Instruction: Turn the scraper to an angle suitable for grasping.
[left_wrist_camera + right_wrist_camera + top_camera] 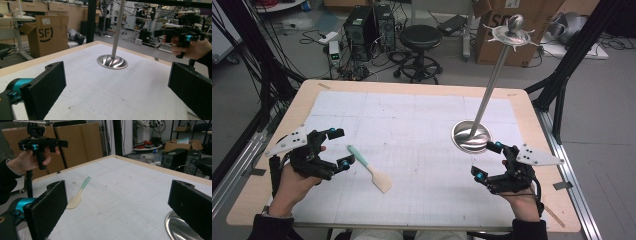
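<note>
Black pads on the left hand-held gripper (pixel 339 147) were seen spread wide and empty, held just left of a spatula (pixel 369 168). Mint-green at the handle and cream at the blade, the spatula lay flat on the white gridded sheet (pixel 412 130) covering the table (pixel 532 115), its handle end close to the jaw tips and its blade angled toward the person. A grasp looked likely to be attempted next, and trouble could be foreseen — the thin handle lay so low that the pads might close above it or scrape the sheet, and a nudge from one jaw could skid the tool away.

Open sheet was left through the middle of the table, so room for a lift or a carry was ample there. Farther right, a metal stand (pixel 471 136) rose from its round base, its slanted pole (pixel 492 80) reaching up past the far edge — a swung arm could knock it. The right hand-held gripper (pixel 489 162) was held just in front of that base, jaws likewise wide and empty, near the table's right edge, where little margin was left.
</note>
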